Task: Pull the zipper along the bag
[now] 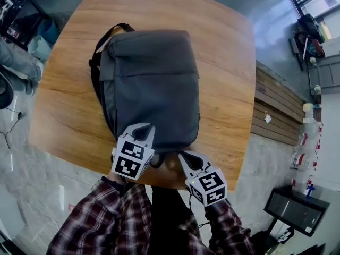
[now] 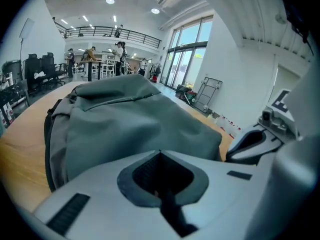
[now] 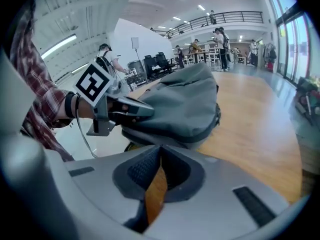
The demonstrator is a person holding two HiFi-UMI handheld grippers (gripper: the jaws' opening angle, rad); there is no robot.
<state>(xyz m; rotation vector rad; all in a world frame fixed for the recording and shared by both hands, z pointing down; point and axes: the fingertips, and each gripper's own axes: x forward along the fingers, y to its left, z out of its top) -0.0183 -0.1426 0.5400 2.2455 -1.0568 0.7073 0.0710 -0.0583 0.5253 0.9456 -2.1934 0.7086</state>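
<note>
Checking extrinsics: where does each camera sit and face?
Head view: on the head, steeply down at bag on table; left gripper, right gripper, plaid sleeves show.
Left gripper view: on left gripper, over the bag toward windows; own shut jaws, right gripper show.
Right gripper view: on right gripper, toward bag's end; own shut jaws, left gripper show.
All share bag, table.

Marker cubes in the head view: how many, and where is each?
2. One marker cube rides the left gripper, over the near end of the grey bag; the other cube rides the right gripper, at the near edge of the table. None seems hidden.
</note>
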